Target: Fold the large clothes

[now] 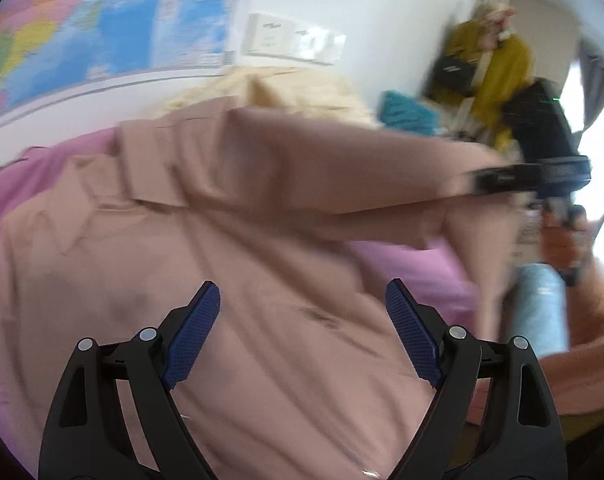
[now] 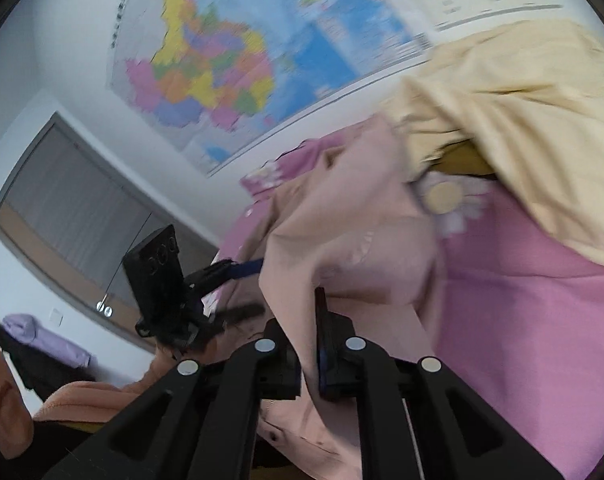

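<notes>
The left gripper [image 1: 299, 322] is standing wide apart over the front of one beige shirt [image 1: 261, 280], its two blue ribbed pads [image 1: 193, 336] gripping nothing and the cloth lying below them, not between them. The right gripper [image 2: 310, 344] is pinching a fold of that same shirt [image 2: 342, 248], its two black fingers nearly together with the cloth caught between; in the left wrist view it [image 1: 502, 180] is lifting one sleeve out to the side above the bed. The shirt is lying spread on a pink sheet [image 1: 5, 208], collar toward the wall, its fabric smooth and matte with soft creases, and one small dark mark is showing on the chest, too blurred to read. The sheet [image 2: 542, 320] is carrying one printed daisy [image 2: 454, 200], white petals around a pale yellow round centre. One pale yellow cloth [image 2: 522, 100] is lying bunched at the head of the bed, touching the shirt's collar end. On the white wall one large coloured map [image 2: 229, 60] is hanging, its lettering too smeared to read, and beside it one white switch plate [image 1: 293, 40] is sitting. A person's hand [image 1: 566, 240] is holding the right gripper's handle. One mustard garment [image 1: 498, 72] is hanging farther off, and one lilac cloth [image 2: 45, 340] is lying by the dark window
</notes>
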Available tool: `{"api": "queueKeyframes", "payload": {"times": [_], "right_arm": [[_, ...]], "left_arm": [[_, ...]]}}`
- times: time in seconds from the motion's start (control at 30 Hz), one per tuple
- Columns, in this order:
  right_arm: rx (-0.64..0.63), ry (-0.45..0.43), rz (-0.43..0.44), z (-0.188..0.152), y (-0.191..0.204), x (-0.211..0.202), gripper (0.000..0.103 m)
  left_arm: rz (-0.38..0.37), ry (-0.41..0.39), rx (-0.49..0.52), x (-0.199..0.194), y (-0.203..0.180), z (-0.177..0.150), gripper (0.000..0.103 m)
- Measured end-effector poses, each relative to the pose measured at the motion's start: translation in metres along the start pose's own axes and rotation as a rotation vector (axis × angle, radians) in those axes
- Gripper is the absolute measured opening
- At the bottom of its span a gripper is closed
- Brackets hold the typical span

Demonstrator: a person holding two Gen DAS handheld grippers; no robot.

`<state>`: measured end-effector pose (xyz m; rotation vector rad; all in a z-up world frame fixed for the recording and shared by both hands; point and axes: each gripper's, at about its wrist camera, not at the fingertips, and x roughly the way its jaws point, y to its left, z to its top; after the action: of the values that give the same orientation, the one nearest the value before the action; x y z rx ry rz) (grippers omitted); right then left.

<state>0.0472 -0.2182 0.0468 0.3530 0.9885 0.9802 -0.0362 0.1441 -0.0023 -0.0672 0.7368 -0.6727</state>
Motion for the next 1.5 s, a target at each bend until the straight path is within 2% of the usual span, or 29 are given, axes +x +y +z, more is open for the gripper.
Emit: {"api": "queueKeyframes", "payload": {"times": [0.1, 0.13, 0.2, 0.27, 0.33, 0.37, 0.4, 0.43, 0.5, 0.53, 0.6, 0.63, 0.7, 0.77, 0.8, 0.83, 0.93, 1.0, 1.03, 1.07, 1.13, 1.2, 1.23, 1.27, 1.3, 1.37, 1.43, 1.5], "right_arm": [[0.019, 0.035, 0.051, 0.001, 0.012, 0.023, 0.013], [0.03, 0.049, 0.059, 0.002, 0.014, 0.035, 0.014], [0.049, 0.082, 0.08, 0.002, 0.015, 0.055, 0.025], [0.061, 0.118, 0.09, 0.004, 0.013, 0.082, 0.028], [0.067, 0.158, 0.102, 0.007, 0.013, 0.109, 0.029], [0.075, 0.17, 0.095, 0.008, 0.011, 0.117, 0.029], [0.079, 0.182, 0.093, 0.008, 0.009, 0.123, 0.032], [0.078, 0.192, 0.087, 0.009, 0.007, 0.128, 0.032], [0.068, 0.188, 0.066, 0.013, 0.002, 0.127, 0.037], [0.064, 0.184, 0.064, 0.016, 0.001, 0.124, 0.041], [0.03, 0.129, 0.012, 0.024, -0.005, 0.105, 0.053], [0.011, 0.081, -0.027, 0.031, -0.009, 0.092, 0.057], [0.016, 0.019, -0.073, 0.038, -0.02, 0.075, 0.064], [0.016, 0.013, -0.128, 0.04, -0.033, 0.07, 0.065], [0.013, 0.018, -0.197, 0.039, -0.04, 0.072, 0.066], [0.008, 0.033, -0.23, 0.038, -0.046, 0.076, 0.067], [0.001, 0.09, -0.271, 0.034, -0.059, 0.097, 0.074], [-0.011, 0.108, -0.324, 0.036, -0.068, 0.114, 0.079], [0.001, 0.114, -0.327, 0.038, -0.073, 0.119, 0.079], [0.015, 0.118, -0.326, 0.041, -0.08, 0.124, 0.079], [0.043, 0.132, -0.274, 0.048, -0.096, 0.133, 0.073], [0.036, 0.141, -0.286, 0.053, -0.102, 0.136, 0.005], [0.028, 0.146, -0.289, 0.057, -0.106, 0.135, 0.001], [0.024, 0.109, -0.314, 0.062, -0.111, 0.126, 0.002], [0.025, 0.09, -0.329, 0.065, -0.114, 0.122, 0.001], [0.067, 0.029, -0.328, 0.07, -0.131, 0.099, 0.001], [0.126, 0.008, -0.305, 0.07, -0.148, 0.087, 0.001], [0.115, 0.016, -0.33, 0.064, -0.151, 0.083, 0.002]], "left_arm": [[-0.145, -0.025, -0.006, -0.008, -0.013, -0.013, 0.092], [-0.171, -0.024, 0.001, -0.008, -0.018, -0.017, 0.092], [-0.21, -0.019, 0.01, -0.002, -0.028, -0.024, 0.094], [-0.252, 0.001, -0.012, 0.011, -0.031, -0.029, 0.097], [-0.248, 0.049, -0.065, 0.033, -0.027, -0.032, 0.096], [-0.237, 0.074, -0.093, 0.042, -0.024, -0.034, 0.09], [-0.219, 0.103, -0.121, 0.051, -0.018, -0.037, 0.068], [-0.202, 0.137, -0.145, 0.059, -0.012, -0.039, 0.056], [-0.186, 0.191, -0.199, 0.065, 0.004, -0.046, 0.016], [-0.184, 0.201, -0.216, 0.065, 0.01, -0.048, 0.012], [-0.163, 0.202, -0.25, 0.058, 0.022, -0.054, 0.013], [-0.155, 0.199, -0.265, 0.054, 0.027, -0.056, 0.017], [-0.143, 0.181, -0.281, 0.049, 0.032, -0.057, 0.053], [-0.115, 0.164, -0.272, 0.048, 0.031, -0.057, 0.067], [-0.121, 0.166, -0.276, 0.05, 0.031, -0.056, 0.067], [-0.132, 0.171, -0.283, 0.053, 0.031, -0.055, 0.067], [-0.127, 0.2, -0.285, 0.071, 0.029, -0.051, 0.065], [-0.113, 0.221, -0.264, 0.084, 0.025, -0.048, 0.043], [-0.107, 0.227, -0.257, 0.087, 0.022, -0.047, 0.04], [-0.096, 0.228, -0.242, 0.086, 0.022, -0.044, 0.033], [-0.055, 0.201, -0.189, 0.081, 0.017, -0.036, 0.027], [-0.03, 0.176, -0.149, 0.071, 0.014, -0.031, 0.027], [0.001, 0.166, -0.134, 0.066, 0.014, -0.029, 0.028], [0.024, 0.155, -0.128, 0.059, 0.015, -0.028, 0.031], [0.051, 0.143, -0.127, 0.053, 0.018, -0.027, 0.047], [0.057, 0.132, -0.146, 0.046, 0.028, -0.027, 0.063], [0.034, 0.152, -0.172, 0.043, 0.036, -0.034, 0.067], [0.023, 0.209, -0.202, 0.058, 0.04, -0.038, 0.074]]}}
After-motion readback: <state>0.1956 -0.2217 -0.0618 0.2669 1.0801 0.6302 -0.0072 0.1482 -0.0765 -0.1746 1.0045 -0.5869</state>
